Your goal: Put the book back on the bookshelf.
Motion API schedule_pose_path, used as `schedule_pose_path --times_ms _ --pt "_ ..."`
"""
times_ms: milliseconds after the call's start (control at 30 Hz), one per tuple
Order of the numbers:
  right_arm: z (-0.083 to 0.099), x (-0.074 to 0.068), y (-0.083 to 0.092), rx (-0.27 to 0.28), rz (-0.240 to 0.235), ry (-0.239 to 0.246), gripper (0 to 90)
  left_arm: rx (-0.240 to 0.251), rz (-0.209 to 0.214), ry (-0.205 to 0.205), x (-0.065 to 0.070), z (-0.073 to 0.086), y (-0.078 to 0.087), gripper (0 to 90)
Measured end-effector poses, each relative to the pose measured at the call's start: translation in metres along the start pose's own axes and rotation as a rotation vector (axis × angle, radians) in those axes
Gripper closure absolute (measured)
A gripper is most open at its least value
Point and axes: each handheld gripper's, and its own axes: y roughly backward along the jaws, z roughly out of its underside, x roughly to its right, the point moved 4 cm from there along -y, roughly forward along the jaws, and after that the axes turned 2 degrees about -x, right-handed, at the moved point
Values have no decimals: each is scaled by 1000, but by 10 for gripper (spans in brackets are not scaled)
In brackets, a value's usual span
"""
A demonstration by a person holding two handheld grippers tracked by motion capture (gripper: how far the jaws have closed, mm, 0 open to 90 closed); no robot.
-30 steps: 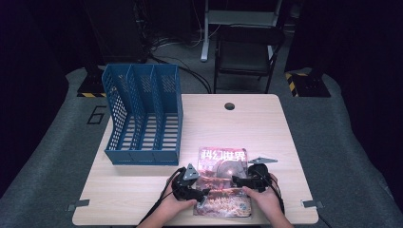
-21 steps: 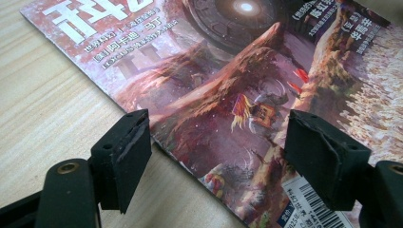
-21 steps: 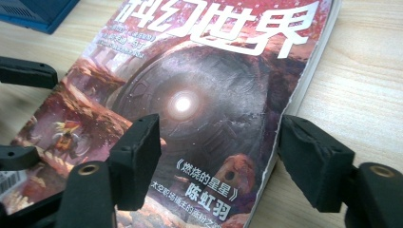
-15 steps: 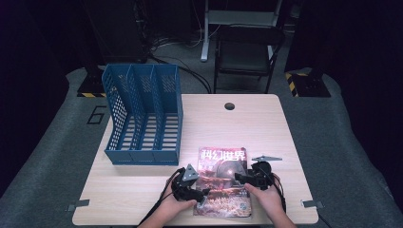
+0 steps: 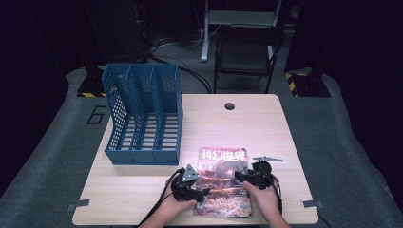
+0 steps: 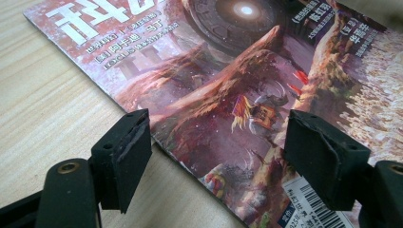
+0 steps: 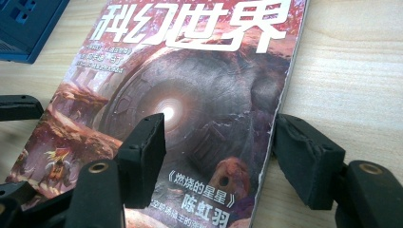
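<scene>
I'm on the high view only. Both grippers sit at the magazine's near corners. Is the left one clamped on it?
Observer: No. The left gripper is open, one jaw over the table, the other over the magazine near its barcode.
Operator: And the right one?
Observer: The right gripper has just been closing its jaws but is open. The magazine's right edge runs between them.
Operator: Where do those jaws sit?
Observer: One is over the cover beside the glowing disc, and the other is over bare wood.
</scene>
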Motion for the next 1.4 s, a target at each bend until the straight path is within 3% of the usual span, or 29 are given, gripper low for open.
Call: schedule_pose_path --times_ms 200,367,400,800,1200,1400 --pt "-1 1 4 18 -29 -17 364 6 4 1 0 0 0 242" --pt "-3 1 10 45 -56 6 373 7 -3 0 0 0 0 242" --pt "-3 -1 11 49 -62 -10 375 7 -3 1 0 0 0 242" --pt "-13 -10 25 95 -162 7 398 -7 12 -4 0 0 1 242" --pt "-18 -6 18 77 -179 6 397 -14 13 -10 -1 0 1 243" --pt "-23 -4 7 56 -159 1 390 -6 12 -6 0 0 1 243"
